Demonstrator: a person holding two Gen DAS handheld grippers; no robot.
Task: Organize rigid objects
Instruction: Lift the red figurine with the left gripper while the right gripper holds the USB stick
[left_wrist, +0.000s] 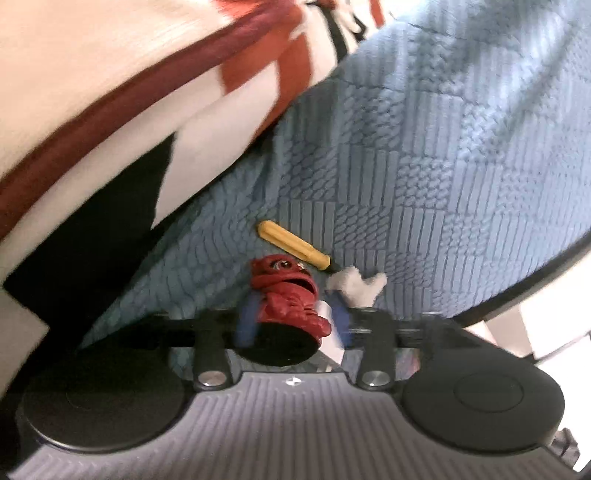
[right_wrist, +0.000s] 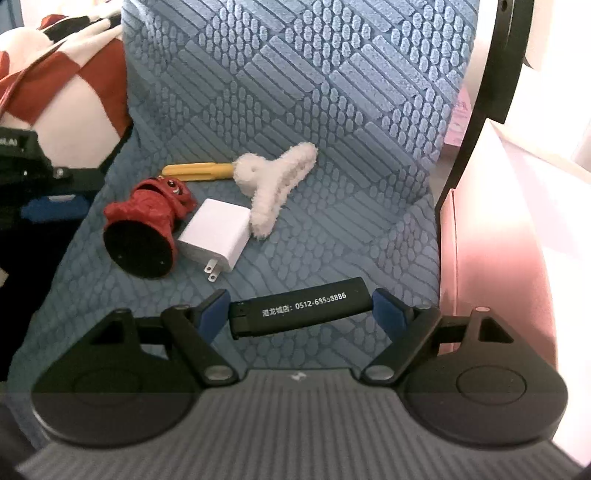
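Observation:
My right gripper (right_wrist: 301, 312) is shut on a black lighter (right_wrist: 295, 314) with white print, one blue pad against each end, just above the blue bedspread (right_wrist: 332, 110). A red figurine (right_wrist: 147, 218) with a black round base lies on its side on the bedspread. Beside it are a white charger plug (right_wrist: 216, 234), a fluffy white hair claw (right_wrist: 273, 181) and a yellow screwdriver handle (right_wrist: 197, 171). My left gripper (left_wrist: 293, 325) hovers right at the figurine (left_wrist: 288, 295). In the right wrist view the left gripper (right_wrist: 51, 206) stands apart from the figurine, jaws open.
A red, white and black checked blanket (left_wrist: 129, 92) is piled at the bedspread's left side. A pale pink box (right_wrist: 498, 240) and a curved black frame (right_wrist: 484, 110) stand at the right edge. The upper part of the bedspread is bare.

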